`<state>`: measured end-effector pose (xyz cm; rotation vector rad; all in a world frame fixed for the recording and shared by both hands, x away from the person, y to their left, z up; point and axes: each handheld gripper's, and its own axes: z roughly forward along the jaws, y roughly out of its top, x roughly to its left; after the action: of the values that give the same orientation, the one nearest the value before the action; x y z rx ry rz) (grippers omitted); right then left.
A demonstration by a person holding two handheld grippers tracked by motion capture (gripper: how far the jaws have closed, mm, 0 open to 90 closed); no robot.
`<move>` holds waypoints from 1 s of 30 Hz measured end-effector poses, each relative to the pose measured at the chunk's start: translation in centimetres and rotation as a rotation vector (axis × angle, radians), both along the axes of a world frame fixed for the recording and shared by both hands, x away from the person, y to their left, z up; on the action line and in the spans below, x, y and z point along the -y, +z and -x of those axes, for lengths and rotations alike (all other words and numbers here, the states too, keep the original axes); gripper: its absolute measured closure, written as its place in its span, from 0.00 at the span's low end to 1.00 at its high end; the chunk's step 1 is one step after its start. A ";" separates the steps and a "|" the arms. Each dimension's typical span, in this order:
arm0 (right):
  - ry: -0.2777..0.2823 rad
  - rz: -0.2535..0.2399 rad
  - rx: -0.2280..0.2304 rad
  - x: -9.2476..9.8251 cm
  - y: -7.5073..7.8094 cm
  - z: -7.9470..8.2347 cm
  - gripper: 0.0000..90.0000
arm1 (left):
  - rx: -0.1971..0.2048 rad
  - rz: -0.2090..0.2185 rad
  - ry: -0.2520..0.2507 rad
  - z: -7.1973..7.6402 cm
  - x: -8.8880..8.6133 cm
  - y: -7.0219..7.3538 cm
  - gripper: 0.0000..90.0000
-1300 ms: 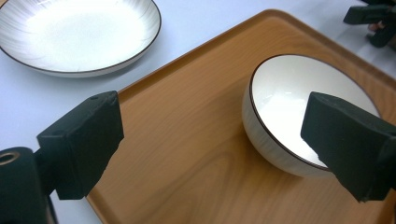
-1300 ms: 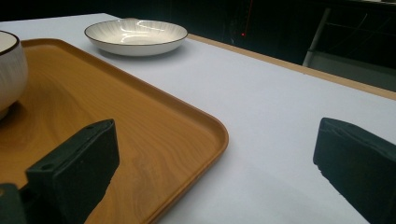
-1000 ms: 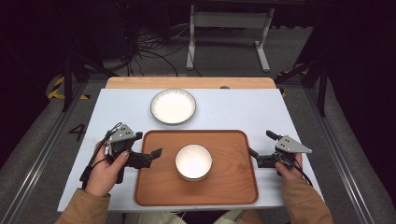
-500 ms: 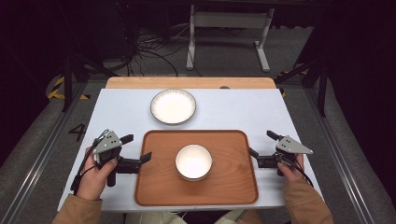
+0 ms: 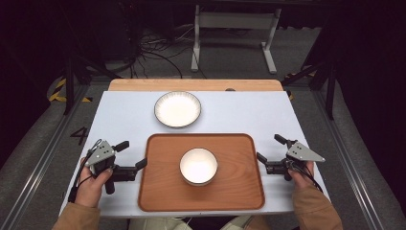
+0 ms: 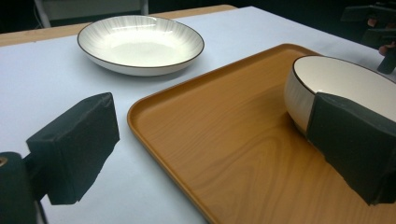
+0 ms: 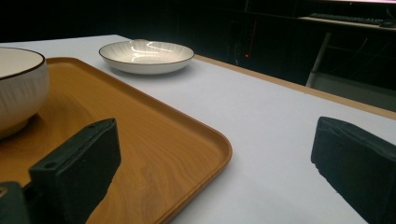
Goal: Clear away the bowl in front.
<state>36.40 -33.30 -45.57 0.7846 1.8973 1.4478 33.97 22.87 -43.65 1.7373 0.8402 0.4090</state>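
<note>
Left gripper (image 5: 130,155) jaws spread, empty, straddling left edge of tray (image 5: 163,191); right gripper (image 5: 269,148) jaws spread, empty, just off tray's right edge; bowl (image 5: 198,166) at tray centre; plate (image 5: 177,109) on tabletop (image 5: 124,120) behind tray, near far edge

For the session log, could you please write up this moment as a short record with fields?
surface: white table with a wooden far edge
tray: wooden tray, near centre
bowl: white bowl, standing on the tray
plate: white ribbed plate, on the table beyond the tray
left gripper: open, at the tray's left edge, holding nothing
right gripper: open, at the tray's right edge, holding nothing
</note>
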 end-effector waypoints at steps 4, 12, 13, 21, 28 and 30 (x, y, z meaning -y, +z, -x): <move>0.004 -0.021 0.018 0.2 -0.1 0.2 0.03 | 0.017 0.007 0.008 0.0 -0.4 -0.9 0.04; 0.008 -0.071 0.057 0.7 -0.2 0.6 0.03 | 0.033 -0.016 0.050 0.2 -1.5 -2.3 0.05; 0.009 -0.074 0.062 0.7 -0.2 0.6 0.03 | 0.030 -0.017 0.051 0.2 -1.6 -2.6 0.05; 0.013 -0.089 0.073 0.9 -0.3 0.8 0.04 | 0.060 0.001 0.048 0.3 -2.2 -3.2 0.05; 0.018 -0.087 0.075 0.8 -0.3 0.8 0.04 | 0.081 0.013 0.038 0.5 -2.3 -3.3 0.05; 0.023 -0.082 0.076 0.8 -0.3 0.8 0.04 | 0.081 0.013 0.033 0.5 -2.3 -3.3 0.05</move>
<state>35.63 -34.12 -45.86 0.7372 1.8049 1.5559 33.45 25.21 -46.95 1.6857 0.8127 0.4915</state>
